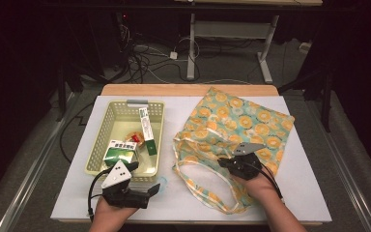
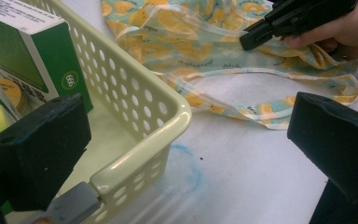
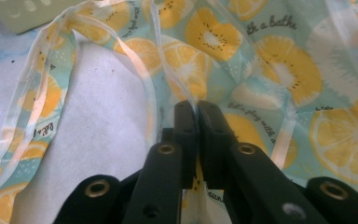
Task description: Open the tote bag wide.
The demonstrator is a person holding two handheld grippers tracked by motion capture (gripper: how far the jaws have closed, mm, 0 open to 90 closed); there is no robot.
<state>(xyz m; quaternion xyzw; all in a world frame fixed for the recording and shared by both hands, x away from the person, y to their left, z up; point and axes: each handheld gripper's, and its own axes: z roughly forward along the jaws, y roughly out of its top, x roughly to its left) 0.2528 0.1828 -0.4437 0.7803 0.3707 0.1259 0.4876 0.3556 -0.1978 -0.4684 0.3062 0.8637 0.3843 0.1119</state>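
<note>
The basket (image 1: 107,126) was the landmark on the white desk (image 1: 72,193). It was a pale yellow plastic basket with holes in its walls, and it stood on the left half of the desk. Inside it a green and white box (image 1: 121,151) lay near the front wall, a long narrow carton (image 1: 147,130) leaned against the right wall, and a small orange item was between them, too small to identify.

Just in front of the basket, at its front right corner, was the left tool (image 1: 145,179). Its jaws stood wide apart and held nothing; in the left gripper view one jaw was over the basket's inside and the other over the bare desk, with the basket corner (image 2: 168,116) between them.

To the right of the basket lay the fabric bag (image 1: 241,121), light green with a print of yellow lemon slices. Its handles (image 1: 207,188) spread toward the front edge of the desk.

The right tool (image 1: 229,159) was at the near edge of the bag, well to the right of the basket. Its jaws were clenched on a thin fold of the bag's cloth (image 3: 196,100).
</note>
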